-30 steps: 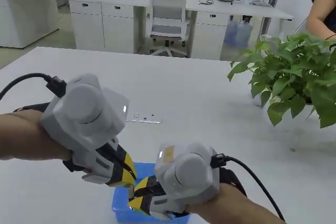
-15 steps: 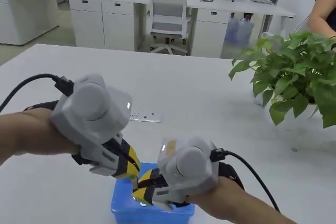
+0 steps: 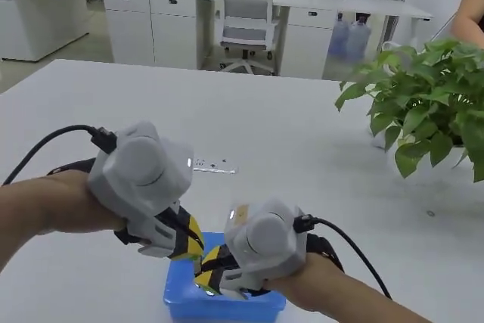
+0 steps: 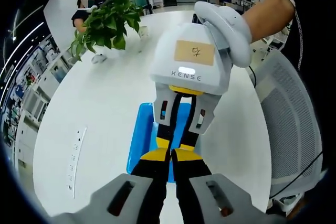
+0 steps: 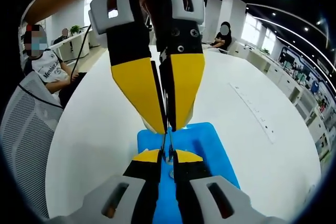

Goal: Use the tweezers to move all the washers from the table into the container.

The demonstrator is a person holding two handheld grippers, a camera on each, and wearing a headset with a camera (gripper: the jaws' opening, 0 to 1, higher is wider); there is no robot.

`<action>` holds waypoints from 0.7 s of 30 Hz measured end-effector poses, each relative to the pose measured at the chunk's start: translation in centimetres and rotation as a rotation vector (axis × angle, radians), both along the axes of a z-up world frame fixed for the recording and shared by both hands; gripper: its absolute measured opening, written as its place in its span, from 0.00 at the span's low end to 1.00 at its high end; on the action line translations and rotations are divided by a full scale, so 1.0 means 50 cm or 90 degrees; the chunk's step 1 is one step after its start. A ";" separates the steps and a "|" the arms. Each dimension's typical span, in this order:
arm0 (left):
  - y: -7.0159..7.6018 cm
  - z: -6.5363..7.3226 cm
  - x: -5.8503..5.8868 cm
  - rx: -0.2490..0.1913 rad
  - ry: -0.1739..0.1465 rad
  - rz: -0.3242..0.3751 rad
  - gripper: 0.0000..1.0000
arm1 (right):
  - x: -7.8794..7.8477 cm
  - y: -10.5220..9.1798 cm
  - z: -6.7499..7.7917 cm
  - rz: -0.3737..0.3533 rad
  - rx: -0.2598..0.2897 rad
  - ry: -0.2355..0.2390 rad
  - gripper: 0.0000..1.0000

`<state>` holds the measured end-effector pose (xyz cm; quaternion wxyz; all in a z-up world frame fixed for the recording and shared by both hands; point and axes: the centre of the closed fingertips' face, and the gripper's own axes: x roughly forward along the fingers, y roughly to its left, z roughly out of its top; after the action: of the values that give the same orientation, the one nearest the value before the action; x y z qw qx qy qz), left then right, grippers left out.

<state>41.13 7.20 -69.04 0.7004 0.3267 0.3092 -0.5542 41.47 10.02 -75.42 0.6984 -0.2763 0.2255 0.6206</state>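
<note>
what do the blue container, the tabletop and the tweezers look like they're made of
Container: probably plastic, a uniform saturated blue with a soft sheen. Tabletop: likely matte white laminate, smooth and even, with only faint reflections. Tweezers: thin dark blades, perhaps metal; too slim to be sure.

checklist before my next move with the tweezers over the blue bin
1. Tweezers gripped: ok, they sit between the left gripper's shut jaws.
2. Tips above the blue container: ok.
3. Washer in the tweezers' tips: cannot tell.
4. Right gripper open or shut: cannot tell; its jaws flank the tweezers' tips.
5. Washers remaining on the table: cannot tell.
</note>
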 end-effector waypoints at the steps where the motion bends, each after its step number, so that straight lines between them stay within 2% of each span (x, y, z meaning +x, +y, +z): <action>1: 0.001 -0.003 0.000 0.000 0.002 0.001 0.06 | 0.000 0.000 -0.002 0.001 -0.001 0.000 0.10; 10: 0.001 -0.030 0.008 0.002 0.012 0.008 0.06 | 0.005 -0.001 -0.030 0.006 -0.015 0.020 0.10; 21: -0.001 -0.045 0.012 0.000 0.021 0.013 0.06 | 0.007 -0.003 -0.045 0.001 -0.016 0.042 0.11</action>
<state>41.73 7.17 -71.31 0.7008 0.3146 0.3237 -0.5524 41.82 9.86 -77.65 0.6864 -0.2648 0.2560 0.6270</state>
